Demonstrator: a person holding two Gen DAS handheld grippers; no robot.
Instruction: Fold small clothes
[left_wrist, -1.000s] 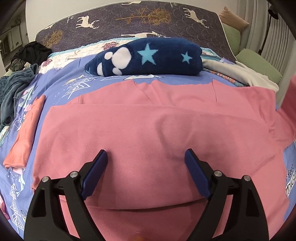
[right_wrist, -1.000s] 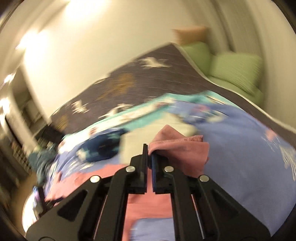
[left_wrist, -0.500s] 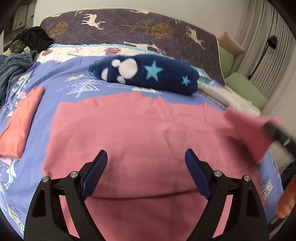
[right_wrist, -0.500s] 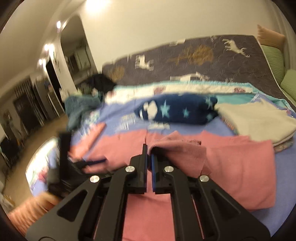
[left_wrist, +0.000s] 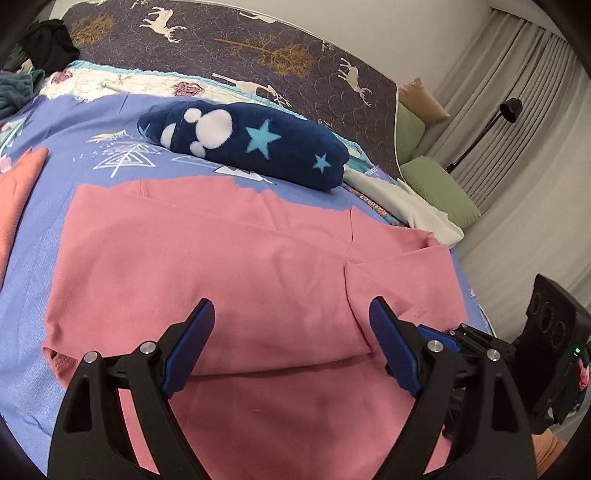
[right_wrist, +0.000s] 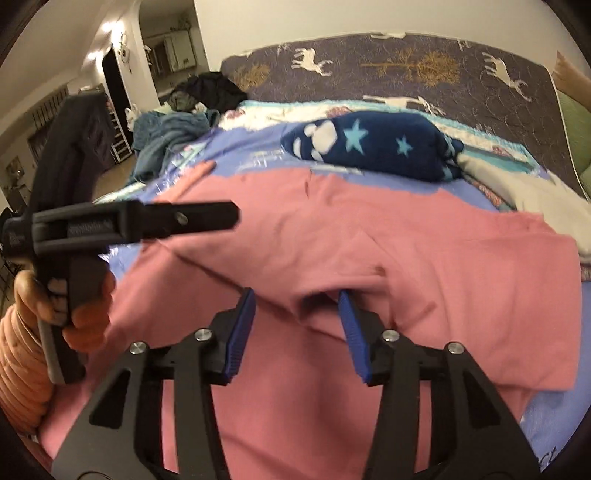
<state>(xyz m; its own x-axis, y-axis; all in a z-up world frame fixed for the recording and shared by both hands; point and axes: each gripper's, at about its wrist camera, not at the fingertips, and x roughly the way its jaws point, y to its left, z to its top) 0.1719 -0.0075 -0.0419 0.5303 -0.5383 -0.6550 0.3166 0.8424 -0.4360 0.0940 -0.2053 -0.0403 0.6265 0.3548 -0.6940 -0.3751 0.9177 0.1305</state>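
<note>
A pink shirt (left_wrist: 229, 266) lies spread on the blue bedspread (left_wrist: 74, 147). Its right sleeve (left_wrist: 402, 280) is folded in over the body. My left gripper (left_wrist: 291, 325) is open and empty, just above the shirt's lower half. My right gripper (right_wrist: 297, 314) is open over the folded sleeve (right_wrist: 332, 258), with the sleeve's edge lying between and just past its fingertips. The left gripper also shows in the right wrist view (right_wrist: 207, 216), held by a hand at the left.
A dark blue starred fleece bundle (left_wrist: 251, 144) lies beyond the shirt. White folded cloth (left_wrist: 413, 206) and green pillows (left_wrist: 439, 188) are at the right. A folded orange garment (left_wrist: 18, 195) lies at the left. Dark clothes (right_wrist: 207, 92) pile at the bed's far left corner.
My right gripper carried the sleeve leftward over the shirt, laid it down and opened. The left gripper stayed open and shifted slightly.
</note>
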